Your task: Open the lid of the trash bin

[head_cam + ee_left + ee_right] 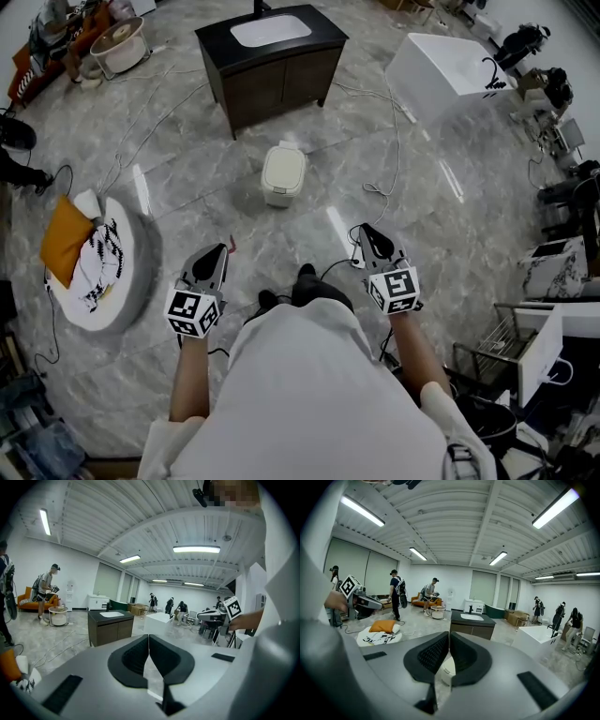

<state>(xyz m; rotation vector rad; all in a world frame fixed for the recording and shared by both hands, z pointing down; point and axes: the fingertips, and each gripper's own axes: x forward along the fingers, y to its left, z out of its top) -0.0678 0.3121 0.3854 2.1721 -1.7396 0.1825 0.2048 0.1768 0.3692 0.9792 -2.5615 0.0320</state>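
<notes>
- Progress: none yet; the trash bin [279,195] sits on the floor before the vanity [272,70], lid [284,170] down.
- Left gripper [221,251] and right gripper [367,232] hang well short of it, jaws together, empty.
- Approach and lifting likely remain.

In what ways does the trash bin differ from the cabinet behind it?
The trash bin is white; the cabinet is dark brown with a white basin on top. The trash bin is far smaller than the cabinet. The trash bin carries a shut lid, the cabinet front doors. Both stand on the grey floor.
</notes>
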